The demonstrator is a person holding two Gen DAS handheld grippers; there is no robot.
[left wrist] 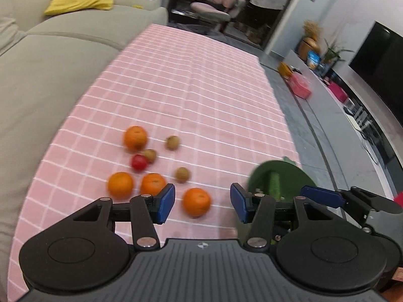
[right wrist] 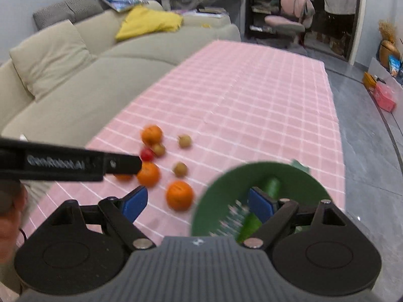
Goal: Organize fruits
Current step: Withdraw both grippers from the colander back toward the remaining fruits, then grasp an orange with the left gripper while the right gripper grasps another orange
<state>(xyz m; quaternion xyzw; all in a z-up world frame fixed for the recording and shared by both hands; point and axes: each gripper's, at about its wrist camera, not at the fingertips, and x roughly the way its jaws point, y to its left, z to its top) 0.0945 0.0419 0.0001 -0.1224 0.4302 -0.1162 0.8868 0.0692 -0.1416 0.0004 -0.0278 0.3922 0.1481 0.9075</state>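
Observation:
Several oranges lie on the pink checked tablecloth (left wrist: 201,80); the nearest orange (left wrist: 196,201) sits between the fingers of my open, empty left gripper (left wrist: 202,205), a little beyond them. A red fruit (left wrist: 138,162) and three small brown fruits, one (left wrist: 172,142) farthest, lie among them. A green bowl (left wrist: 289,173) holding a green cucumber (left wrist: 274,185) stands at the right. In the right wrist view my open, empty right gripper (right wrist: 197,205) hovers over the nearest orange (right wrist: 179,195) and the bowl's (right wrist: 309,183) left rim, cucumber (right wrist: 272,186) inside.
A beige sofa (left wrist: 50,63) runs along the table's left side. The table's right edge drops to a grey floor (left wrist: 307,136). The left gripper's arm (right wrist: 70,163) crosses the right wrist view at left. A low TV shelf (left wrist: 352,105) with clutter stands at far right.

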